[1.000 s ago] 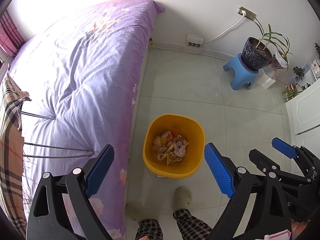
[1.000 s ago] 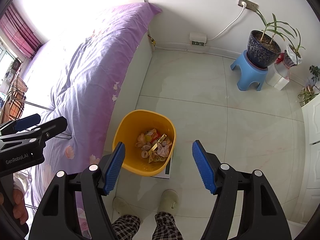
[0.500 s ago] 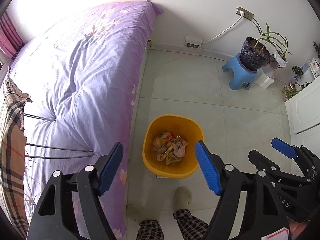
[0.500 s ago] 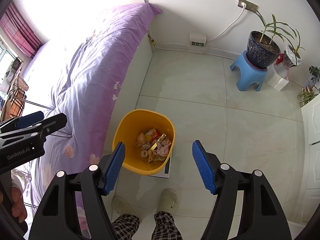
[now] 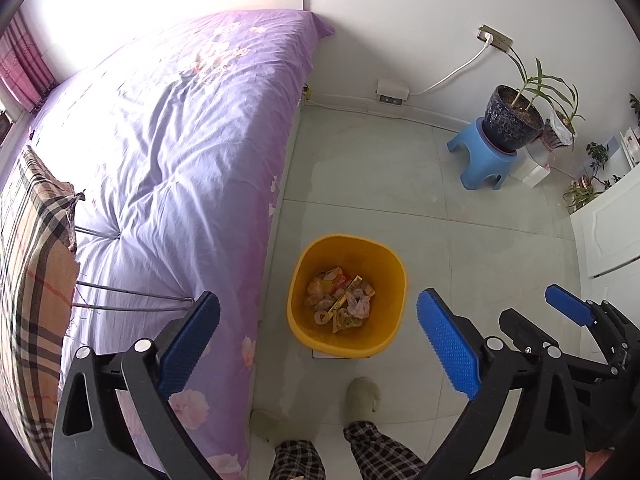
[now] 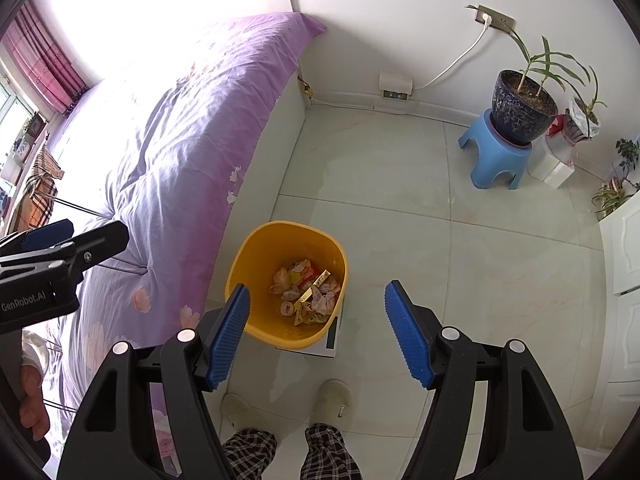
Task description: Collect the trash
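Observation:
A yellow bin (image 5: 390,340) (image 6: 244,264) stands on the tiled floor beside the bed, with crumpled wrappers and scraps (image 5: 340,300) (image 6: 306,292) lying in its bottom. My left gripper (image 5: 320,332) hangs high above the bin, its jaws opening wide with nothing between the blue pads. My right gripper (image 6: 318,320) is also above the bin, open and empty. The right gripper's blue tip (image 5: 568,310) shows at the right of the left wrist view. In the right wrist view the left gripper's finger (image 6: 48,234) shows at the left edge.
A bed with a purple quilt (image 5: 168,152) fills the left. A white scale (image 6: 330,338) lies under the bin. A blue stool (image 5: 482,160) carries a dark plant pot (image 5: 514,118) by the wall. White cabinet doors (image 5: 612,220) stand at right. A person's slippered feet (image 6: 330,400) are below.
The left gripper's jaws narrowed half a second ago and have spread wide again. The right gripper and the bin have not moved.

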`<state>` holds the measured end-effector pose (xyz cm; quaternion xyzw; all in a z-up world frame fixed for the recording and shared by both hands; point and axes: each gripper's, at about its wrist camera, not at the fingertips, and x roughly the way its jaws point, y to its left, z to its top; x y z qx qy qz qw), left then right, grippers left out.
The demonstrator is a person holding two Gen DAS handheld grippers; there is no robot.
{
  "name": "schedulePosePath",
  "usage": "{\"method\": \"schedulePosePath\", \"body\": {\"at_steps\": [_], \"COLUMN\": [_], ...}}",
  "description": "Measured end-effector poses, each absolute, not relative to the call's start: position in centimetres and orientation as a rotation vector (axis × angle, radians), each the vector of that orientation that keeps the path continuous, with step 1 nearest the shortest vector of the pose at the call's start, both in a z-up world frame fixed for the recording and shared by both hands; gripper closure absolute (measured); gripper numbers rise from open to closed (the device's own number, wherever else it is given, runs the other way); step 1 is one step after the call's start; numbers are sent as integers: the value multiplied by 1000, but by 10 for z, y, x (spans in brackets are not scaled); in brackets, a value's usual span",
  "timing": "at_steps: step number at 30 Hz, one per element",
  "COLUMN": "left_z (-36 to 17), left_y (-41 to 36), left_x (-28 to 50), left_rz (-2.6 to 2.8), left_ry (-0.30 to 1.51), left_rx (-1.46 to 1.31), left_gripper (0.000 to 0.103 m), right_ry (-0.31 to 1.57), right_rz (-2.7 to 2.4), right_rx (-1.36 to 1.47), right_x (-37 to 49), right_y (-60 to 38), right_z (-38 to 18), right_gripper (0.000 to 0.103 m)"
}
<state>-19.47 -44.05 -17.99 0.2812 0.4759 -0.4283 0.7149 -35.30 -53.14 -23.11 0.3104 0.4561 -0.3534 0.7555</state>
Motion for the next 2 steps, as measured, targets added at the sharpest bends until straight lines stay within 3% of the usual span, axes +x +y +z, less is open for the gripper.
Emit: {"method": "schedulePosePath", "body": {"at_steps": [2], "left_z": [-175], "left_y": [-437], "left_x": [-192], "left_rz": [-942], "left_ry": [1049], "left_rx": [612], "left_gripper": [5], "right_ry": [993], "right_rz": [-771], "right_rx": [672], "right_x": [-354], "right_y": [-531], "right_z": [-227], "right_gripper": [32]}}
